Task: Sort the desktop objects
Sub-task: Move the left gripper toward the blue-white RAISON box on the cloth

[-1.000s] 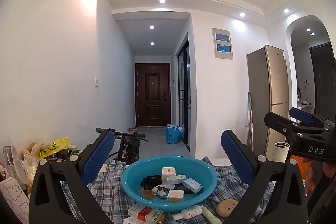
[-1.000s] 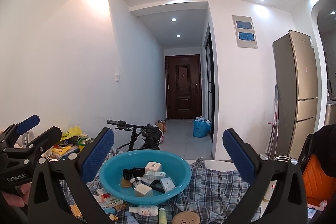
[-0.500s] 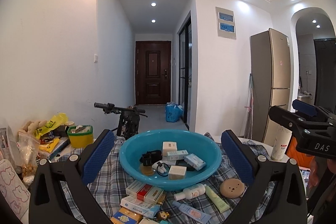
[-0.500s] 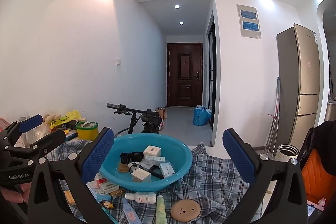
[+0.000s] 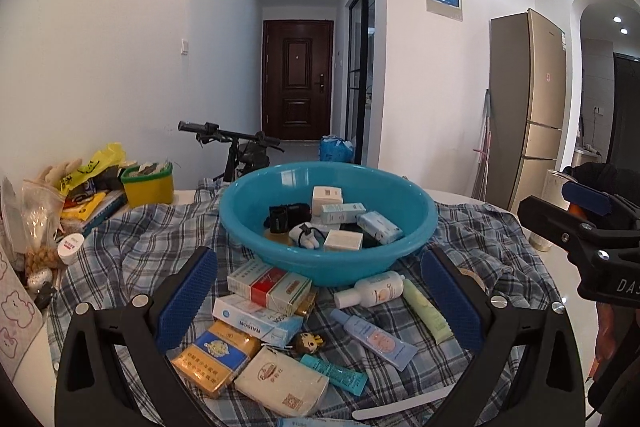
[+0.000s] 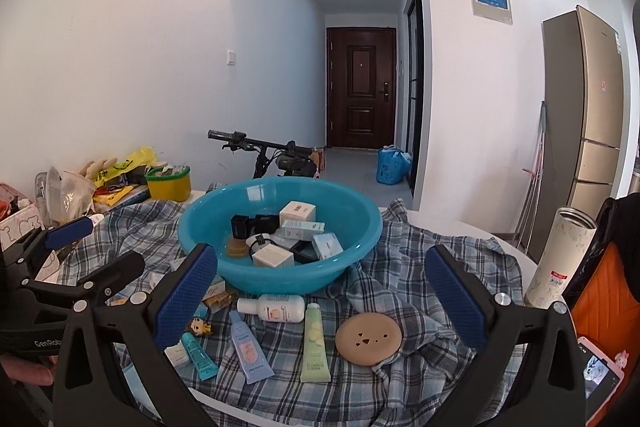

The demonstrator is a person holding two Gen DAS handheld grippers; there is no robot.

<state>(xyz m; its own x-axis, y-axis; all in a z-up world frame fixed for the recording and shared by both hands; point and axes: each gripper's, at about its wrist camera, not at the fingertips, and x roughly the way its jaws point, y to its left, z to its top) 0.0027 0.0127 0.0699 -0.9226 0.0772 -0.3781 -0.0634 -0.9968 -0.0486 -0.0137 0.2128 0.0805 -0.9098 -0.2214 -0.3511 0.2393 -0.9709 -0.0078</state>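
A blue basin [image 5: 280, 255] [image 6: 360, 227] with several small boxes in it stands on a plaid cloth [image 5: 132, 239] [image 6: 408, 267]. In front of it lie cigarette boxes [image 5: 268, 285], a white bottle [image 5: 370, 289] [image 6: 274, 308], tubes [image 5: 376, 339] [image 6: 314, 343], a small doll [image 5: 308, 343] [image 6: 199, 327] and a round tan disc [image 6: 368, 338]. My left gripper [image 5: 318, 301] is open and empty above the boxes. My right gripper [image 6: 320, 297] is open and empty above the tubes and disc.
A clutter of bags, a yellow tub [image 5: 149, 183] [image 6: 168, 183] and a bear-print pouch [image 5: 14, 303] sits at the table's left. A tall white tumbler [image 6: 560, 263] and a phone [image 6: 598, 375] are at the right. A bicycle [image 5: 236, 147] stands behind the table.
Both grippers have tilted down and come closer to the table, so the loose items in front of the basin now show. Both stay open.
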